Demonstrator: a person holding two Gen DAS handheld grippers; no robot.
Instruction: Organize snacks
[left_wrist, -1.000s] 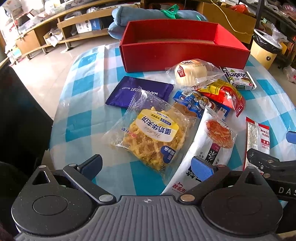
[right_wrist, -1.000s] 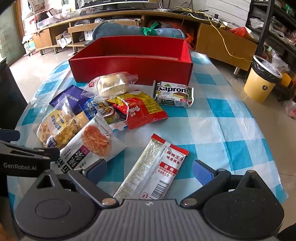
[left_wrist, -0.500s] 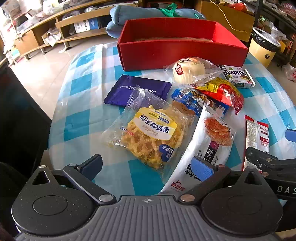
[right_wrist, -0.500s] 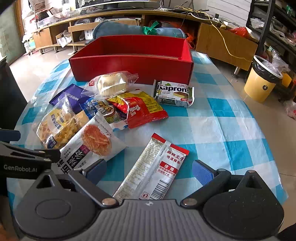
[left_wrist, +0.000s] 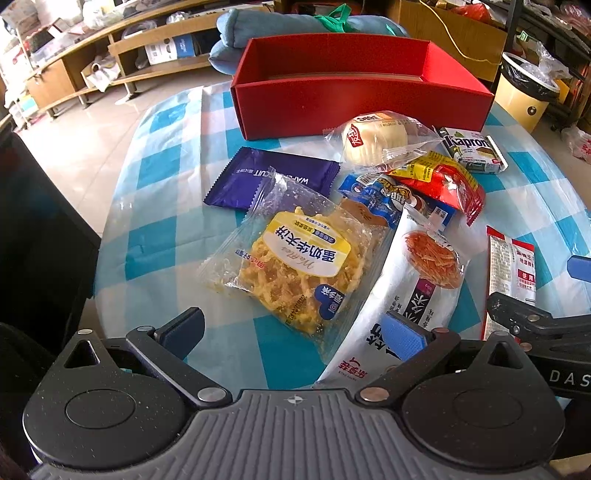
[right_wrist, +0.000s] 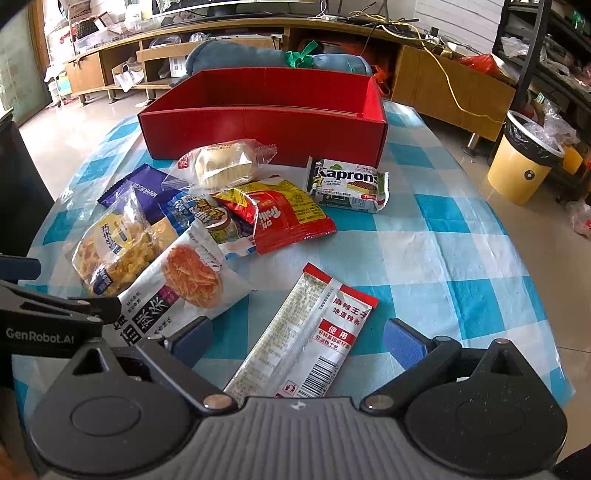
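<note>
An empty red box (left_wrist: 354, 99) (right_wrist: 266, 125) stands at the far side of the checked table. Several snack packs lie before it: a purple wafer pack (left_wrist: 271, 177), a yellow waffle pack (left_wrist: 295, 266) (right_wrist: 118, 247), a white strip-snack bag (left_wrist: 413, 280) (right_wrist: 184, 288), a bun (left_wrist: 376, 138) (right_wrist: 225, 162), a red-yellow pack (right_wrist: 284, 218), a Kaprons wafer (right_wrist: 347, 184) and a long red-white sachet (right_wrist: 310, 332). My left gripper (left_wrist: 295, 330) is open just above the waffle pack's near edge. My right gripper (right_wrist: 299, 338) is open over the sachet.
A yellow bin (right_wrist: 528, 166) stands on the floor to the right. A blue cushion (right_wrist: 273, 61) lies behind the box. Low wooden shelves (right_wrist: 110, 70) line the back wall. The table's right part (right_wrist: 461, 236) is bare cloth.
Both grippers have crept slightly forward and lower toward the snacks. Nothing was taken hold of; both stay open.
</note>
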